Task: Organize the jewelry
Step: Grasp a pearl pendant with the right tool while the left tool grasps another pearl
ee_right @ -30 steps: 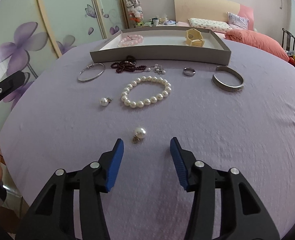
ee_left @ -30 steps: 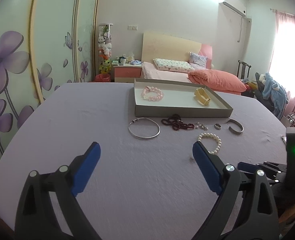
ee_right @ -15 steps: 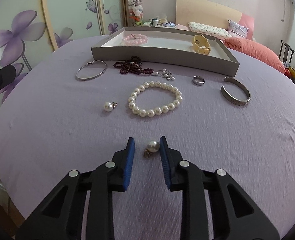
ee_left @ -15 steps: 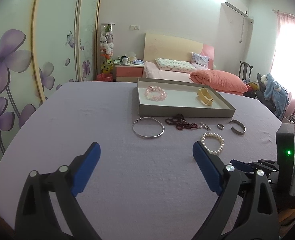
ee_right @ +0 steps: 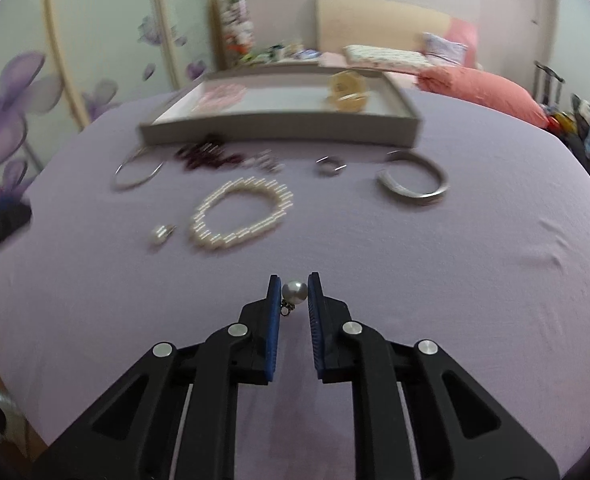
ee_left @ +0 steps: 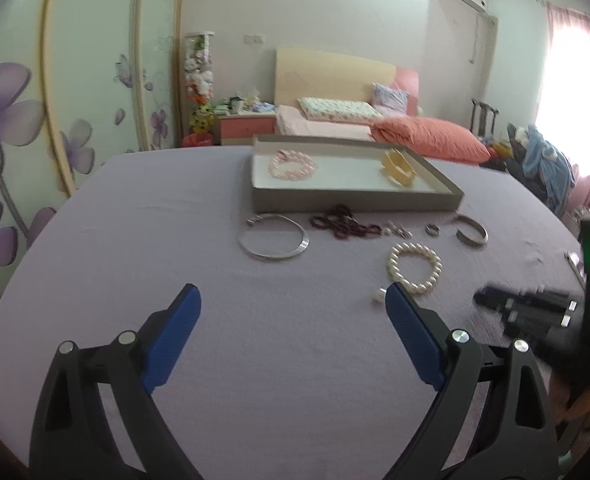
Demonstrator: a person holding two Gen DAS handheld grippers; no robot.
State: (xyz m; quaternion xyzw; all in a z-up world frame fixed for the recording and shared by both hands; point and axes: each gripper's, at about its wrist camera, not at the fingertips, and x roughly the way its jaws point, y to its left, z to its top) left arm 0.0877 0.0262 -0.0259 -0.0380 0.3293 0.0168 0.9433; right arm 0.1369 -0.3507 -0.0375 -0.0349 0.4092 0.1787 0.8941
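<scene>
A single pearl earring [ee_right: 294, 292] sits between the blue pads of my right gripper [ee_right: 293, 289], whose jaws are closing on it just above the purple cloth. My left gripper [ee_left: 291, 296] hangs open over bare cloth, holding nothing. Ahead lie a pearl bracelet [ee_right: 241, 212], a second pearl earring [ee_right: 161, 234], a silver bangle [ee_left: 273, 242], dark red beads [ee_left: 339, 224], a ring [ee_left: 432, 230] and an open silver cuff [ee_left: 471, 232]. The grey tray [ee_left: 355, 200] behind them holds a pink bracelet [ee_left: 293, 166] and a yellow bangle [ee_left: 399, 166].
The round table [ee_left: 135, 240] is covered in purple cloth. A flowered wardrobe stands at the left, and a bed with an orange quilt [ee_left: 427, 140] lies beyond the table. A person's hand shows at the left edge of the right wrist view.
My right jaws have closed in from wide apart onto the pearl earring, which has moved with them. The left gripper stays open and has barely moved.
</scene>
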